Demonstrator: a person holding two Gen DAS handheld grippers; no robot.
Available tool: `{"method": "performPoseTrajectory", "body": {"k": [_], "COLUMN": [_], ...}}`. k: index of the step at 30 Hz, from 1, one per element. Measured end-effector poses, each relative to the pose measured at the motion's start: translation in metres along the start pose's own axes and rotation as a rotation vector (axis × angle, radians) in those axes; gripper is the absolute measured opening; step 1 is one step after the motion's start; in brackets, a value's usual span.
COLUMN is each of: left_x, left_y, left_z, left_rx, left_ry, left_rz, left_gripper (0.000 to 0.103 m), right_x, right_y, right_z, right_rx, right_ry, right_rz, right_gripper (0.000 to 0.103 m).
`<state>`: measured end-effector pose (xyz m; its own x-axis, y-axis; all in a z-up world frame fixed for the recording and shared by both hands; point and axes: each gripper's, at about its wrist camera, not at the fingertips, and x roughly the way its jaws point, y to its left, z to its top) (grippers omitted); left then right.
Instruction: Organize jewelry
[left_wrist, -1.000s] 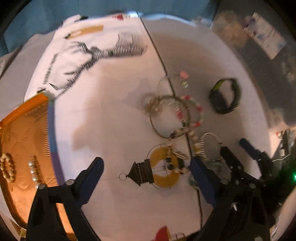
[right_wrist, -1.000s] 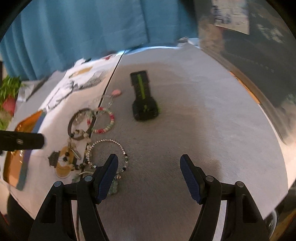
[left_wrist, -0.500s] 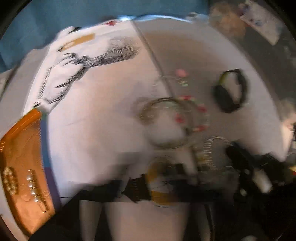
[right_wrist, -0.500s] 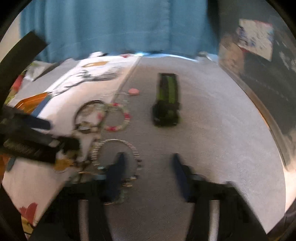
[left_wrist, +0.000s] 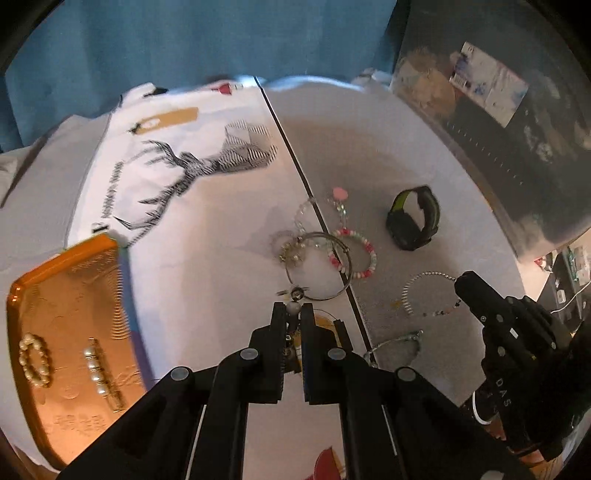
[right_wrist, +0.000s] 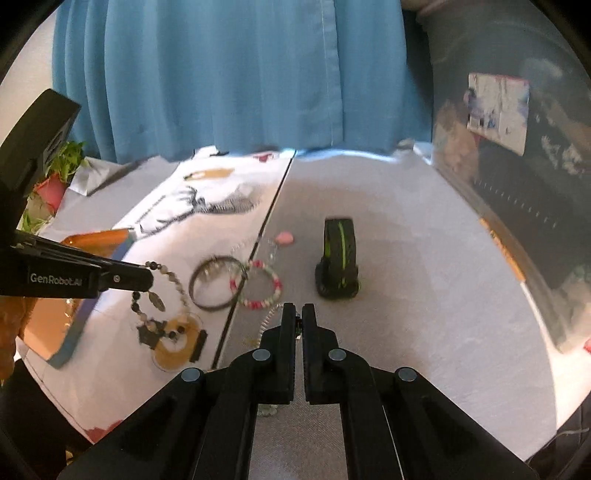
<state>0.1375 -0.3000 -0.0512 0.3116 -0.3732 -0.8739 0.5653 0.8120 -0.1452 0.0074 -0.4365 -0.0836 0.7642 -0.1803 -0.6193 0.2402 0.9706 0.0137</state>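
Note:
My left gripper (left_wrist: 293, 314) is shut on a grey beaded bracelet (right_wrist: 162, 291) with a leaf charm, which dangles from its tip above the white cloth. My right gripper (right_wrist: 298, 314) is shut on a silver bead bracelet (left_wrist: 424, 275), whose loop hangs at its tip over the grey mat. On the left stands an orange tray (left_wrist: 74, 266) with a pearl bracelet (left_wrist: 33, 358) and a pearl clip (left_wrist: 98, 373) in it. A metal bangle (left_wrist: 317, 266), a pink-and-white bead bracelet (left_wrist: 364, 254) and a black-and-green watch (left_wrist: 413, 221) lie ahead.
A yellow hoop earring (right_wrist: 177, 347) with a black piece lies on the deer-print cloth (left_wrist: 192, 166). A chain with a pink charm (left_wrist: 340, 194) lies beyond the bangle. A blue curtain (right_wrist: 240, 74) hangs behind the table, and a dark shelf (left_wrist: 517, 147) stands at the right.
Both grippers were open a second ago and are now shut. Each has risen, the left with the grey beaded bracelet, the right with the silver bead bracelet.

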Motion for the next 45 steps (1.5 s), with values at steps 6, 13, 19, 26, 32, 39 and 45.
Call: {"method": "performPoseTrajectory", "body": {"k": [6,13,19,26,32,39,45], "left_x": [-0.038,-0.081,-0.119,-0.158,-0.182,-0.196,-0.191], "left_y": [0.016,0.037,0.059,0.092,0.125,0.16,0.188], "left_z": [-0.004,-0.019,-0.04,-0.066,-0.089,-0.106,-0.111], "left_rx": [-0.013,-0.034,-0.053,-0.081,-0.122,-0.152,-0.18], "left_ry": [-0.05,-0.1,-0.145,-0.189,-0.214,-0.236,-0.229], "left_rz": [0.008,0.032,0.065,0.104,0.14,0.179,0.206], "left_gripper": [0.005,0.005,0.005,0.005,0.005,0.005,0.005], "right_x": [-0.025,-0.051,-0.076,-0.103,-0.117,-0.122,-0.114], "right_y": [0.015,0.042,0.074,0.12,0.163,0.208,0.242], "right_z": [0.011,0.019,0.025,0.032,0.035,0.038,0.04], "right_rx": [-0.027,-0.065,-0.088,-0.132,-0.178,-0.222,-0.239], "right_ry": [-0.032,-0.042,-0.064,-0.094,-0.113,-0.12,-0.111], "right_rz": [-0.016,-0.032,-0.019,0.018,0.056,0.098,0.133], "right_gripper": [0.003,0.003,0.003,0.003,0.003,0.003,0.003]}}
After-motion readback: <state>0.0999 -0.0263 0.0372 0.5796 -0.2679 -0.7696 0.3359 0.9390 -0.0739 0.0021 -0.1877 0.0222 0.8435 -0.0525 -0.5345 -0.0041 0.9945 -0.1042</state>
